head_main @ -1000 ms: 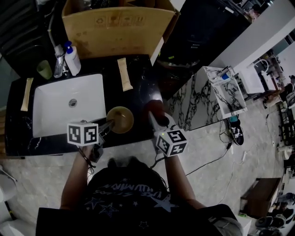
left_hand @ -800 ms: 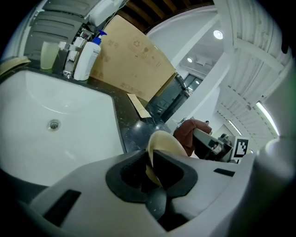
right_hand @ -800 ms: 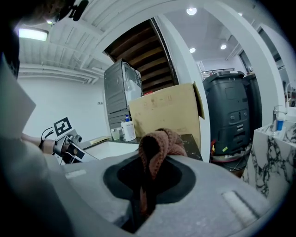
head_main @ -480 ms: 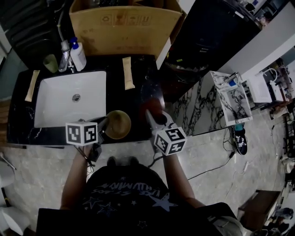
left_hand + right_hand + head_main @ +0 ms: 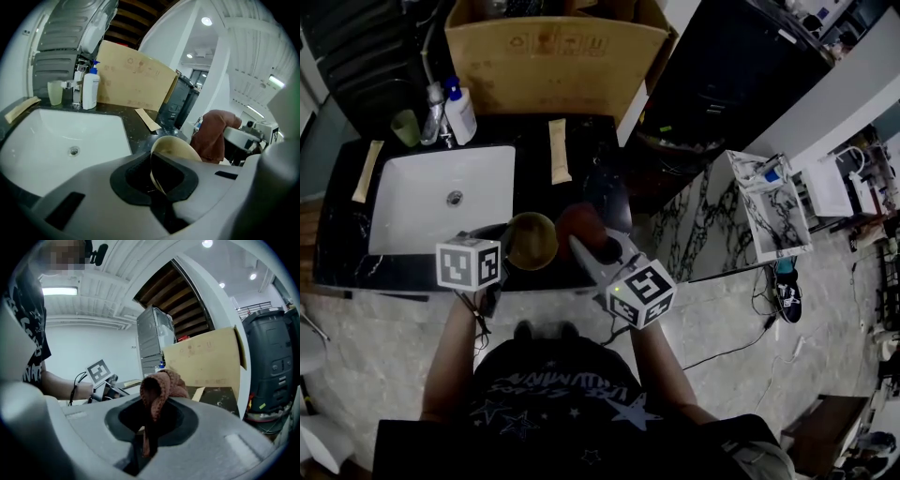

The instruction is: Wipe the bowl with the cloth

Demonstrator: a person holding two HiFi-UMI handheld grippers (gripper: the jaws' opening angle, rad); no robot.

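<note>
looking steeply down, the head view shows a dark surface [image 5: 534, 155] with a white rectangular sink [image 5: 412, 211] set into its left part. pale marbled floor [image 5: 384, 347] lies in front of it. an open cardboard box [image 5: 553, 56] stands at the back edge. a white pump bottle [image 5: 461, 112] and a green cup [image 5: 405, 127] stand behind the sink. two tan strips lie flat, one [image 5: 558, 150] right of the sink and one [image 5: 366, 171] left of it. what the box and cup hold cannot be told.

the bowl [image 5: 532, 240] sits tilted over the front of the surface, just right of the sink. the reddish-brown cloth [image 5: 581, 227] hangs just beside it on the right. the left gripper [image 5: 502, 246] meets the bowl's left rim, and the right gripper [image 5: 595, 255] carries the cloth.

the left gripper view shows that gripper's jaws, which have just been closing, pinched on the bowl's rim. the bowl stands on edge between them, with the sink on the left and the cloth on the right.

the right gripper view shows its jaws clamped on a bunched fold of the cloth. the box stands behind, and the person's left arm is off to the left.
</note>
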